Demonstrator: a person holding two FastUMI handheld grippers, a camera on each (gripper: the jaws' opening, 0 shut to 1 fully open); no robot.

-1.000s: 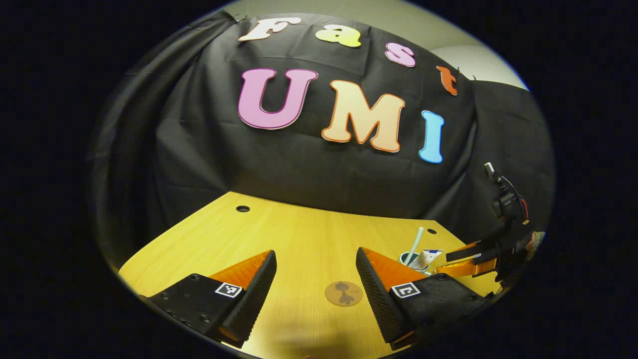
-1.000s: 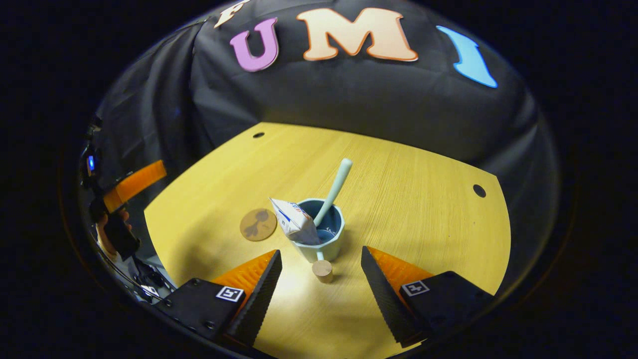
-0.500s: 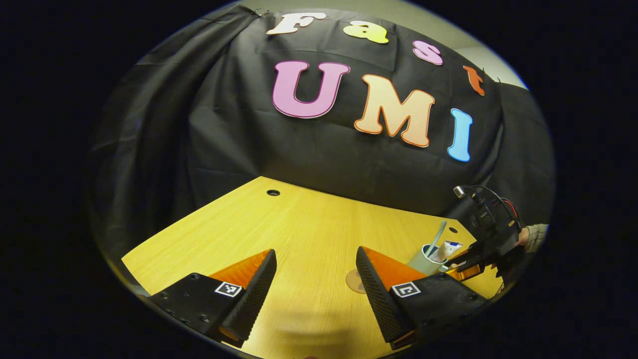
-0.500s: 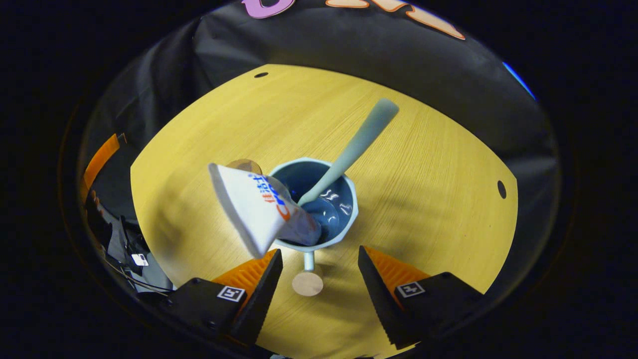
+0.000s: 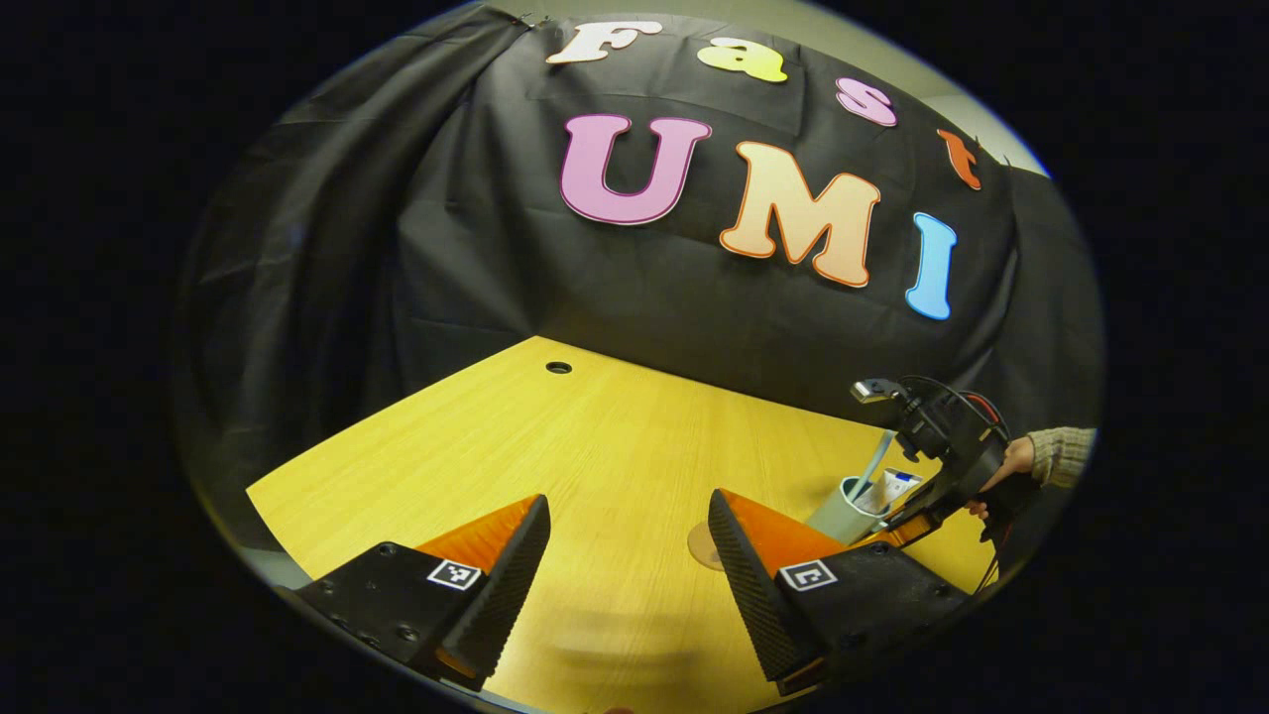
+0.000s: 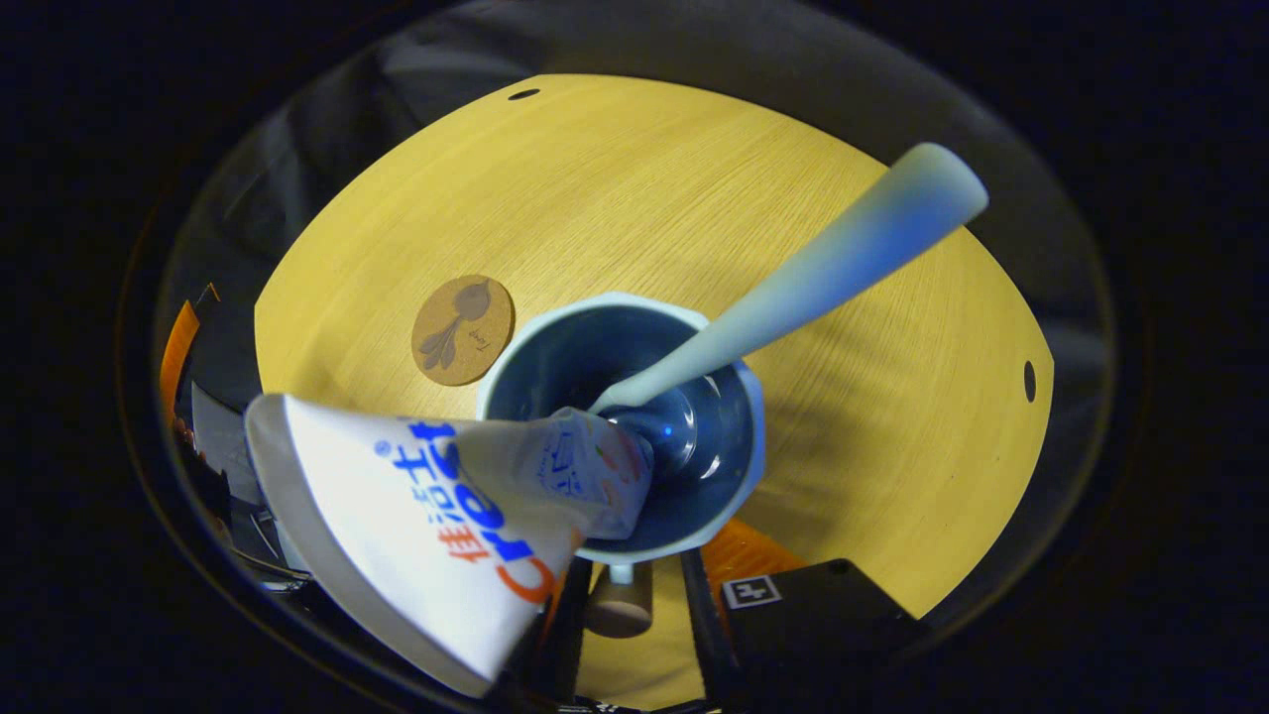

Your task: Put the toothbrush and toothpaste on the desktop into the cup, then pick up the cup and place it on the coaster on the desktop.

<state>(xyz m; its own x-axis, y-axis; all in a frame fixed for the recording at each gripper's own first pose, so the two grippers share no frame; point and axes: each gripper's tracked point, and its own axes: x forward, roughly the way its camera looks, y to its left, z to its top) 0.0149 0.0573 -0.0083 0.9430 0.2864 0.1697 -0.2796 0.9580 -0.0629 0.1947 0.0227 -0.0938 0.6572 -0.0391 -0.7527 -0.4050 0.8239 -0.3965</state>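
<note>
A pale blue cup (image 6: 714,466) stands on the yellow desktop (image 6: 644,178) with a mint toothbrush (image 6: 823,273) and a white toothpaste tube (image 6: 426,516) leaning out of it. My right gripper (image 6: 630,620) sits low behind the cup, its fingers drawn in on the cup's wooden-knobbed handle (image 6: 617,603); the tube hides most of one finger. A round cork coaster (image 6: 463,329) lies just left of the cup. In the left gripper view the cup (image 5: 835,512) is at far right beside the coaster (image 5: 700,543), with the right gripper (image 5: 907,526) behind it. My left gripper (image 5: 630,506) hovers open, holding nothing.
A hand (image 5: 1009,462) in a knitted sleeve holds the right gripper, with cables above it. The desktop (image 5: 555,446) has a small cable hole (image 5: 558,367) near its back edge. The black cloth wall rises right behind the desk.
The right gripper dropped close to the cup and its fingers closed in from wide open onto the handle. The left gripper view swung slightly left; its jaws stayed open.
</note>
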